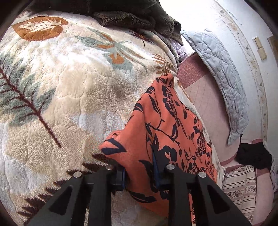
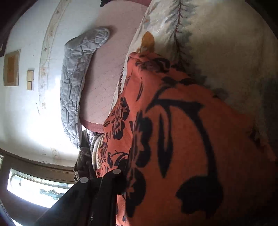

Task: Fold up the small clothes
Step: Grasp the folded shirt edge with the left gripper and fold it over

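An orange garment with a black flower print (image 1: 166, 128) lies lifted over the cream leaf-patterned fleece blanket (image 1: 69, 83). My left gripper (image 1: 139, 175) has its two blue-padded fingers around a fold of the garment's near edge, and the cloth fills the gap between them. In the right wrist view the same garment (image 2: 191, 142) covers most of the frame. It drapes over my right gripper, whose left finger (image 2: 111, 184) alone shows; the right finger and both tips are hidden under the cloth.
A dark brown fleece (image 1: 132, 15) lies at the blanket's far edge. A grey quilted pad (image 1: 224, 73) rests against the white wall beside a pink mattress (image 1: 205, 97). A striped cushion (image 1: 241, 184) and a black cloth (image 1: 253, 154) lie at the right. A window (image 2: 34, 189) shows low left.
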Demonstrator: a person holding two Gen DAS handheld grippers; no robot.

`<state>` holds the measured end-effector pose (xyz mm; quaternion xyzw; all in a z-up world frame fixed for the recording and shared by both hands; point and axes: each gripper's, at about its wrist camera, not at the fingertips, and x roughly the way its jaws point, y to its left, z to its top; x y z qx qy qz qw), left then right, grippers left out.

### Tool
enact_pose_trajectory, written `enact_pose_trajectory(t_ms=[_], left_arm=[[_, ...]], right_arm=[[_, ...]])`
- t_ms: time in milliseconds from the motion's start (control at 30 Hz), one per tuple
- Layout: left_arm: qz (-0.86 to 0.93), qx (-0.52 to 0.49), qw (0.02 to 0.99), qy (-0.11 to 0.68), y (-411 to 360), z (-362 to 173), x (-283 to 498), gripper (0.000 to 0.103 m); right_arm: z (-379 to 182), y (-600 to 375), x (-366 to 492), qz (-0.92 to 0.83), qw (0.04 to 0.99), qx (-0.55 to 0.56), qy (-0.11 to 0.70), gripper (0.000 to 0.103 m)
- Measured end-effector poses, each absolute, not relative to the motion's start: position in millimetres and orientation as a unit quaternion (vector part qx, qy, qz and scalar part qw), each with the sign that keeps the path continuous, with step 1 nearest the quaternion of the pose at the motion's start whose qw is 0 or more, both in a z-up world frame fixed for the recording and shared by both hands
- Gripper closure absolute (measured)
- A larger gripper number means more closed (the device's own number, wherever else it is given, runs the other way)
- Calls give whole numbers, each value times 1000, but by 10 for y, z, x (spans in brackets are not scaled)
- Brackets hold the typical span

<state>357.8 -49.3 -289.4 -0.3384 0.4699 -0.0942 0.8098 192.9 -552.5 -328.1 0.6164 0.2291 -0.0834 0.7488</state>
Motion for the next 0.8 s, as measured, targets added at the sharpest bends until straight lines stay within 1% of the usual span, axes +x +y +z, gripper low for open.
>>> enact_pose_trajectory(t_ms=[100,200,333,467,633,667,733,767,800], left_arm=[[-105,-339,816,457,-467,-2784,3505,84],[-124,-338,821,443,-429,-2604,3369,85],[-139,-325,826,440,-274,-2414,3023,85],[-140,-315,820,457,-83,-2394,2570,85],[-125,-278,819,486,90,-2513,1968,84],[-124,-266,819,493,100,-2548,1895,83],[-121,-251,811,514,147,-2580,1810,81],[-122,-253,808,519,204,-2551,1773,81],[-120,-249,808,521,268,-2485,1731,78]], right_arm=[[-3041,-5469,1899,-81,779,584,213,88],[-2761,-5402,1763,-78,805,557,189,88],[-2520,-5295,1420,-84,818,535,191,88],[-2425,-5130,943,-86,823,510,237,89],[-2611,-5067,382,-75,787,522,321,88],[-2643,-5060,323,-75,777,526,339,85],[-2736,-5102,250,-80,740,546,385,82],[-2769,-5151,224,-83,719,559,404,78],[-2771,-5195,178,-82,703,570,417,76]])
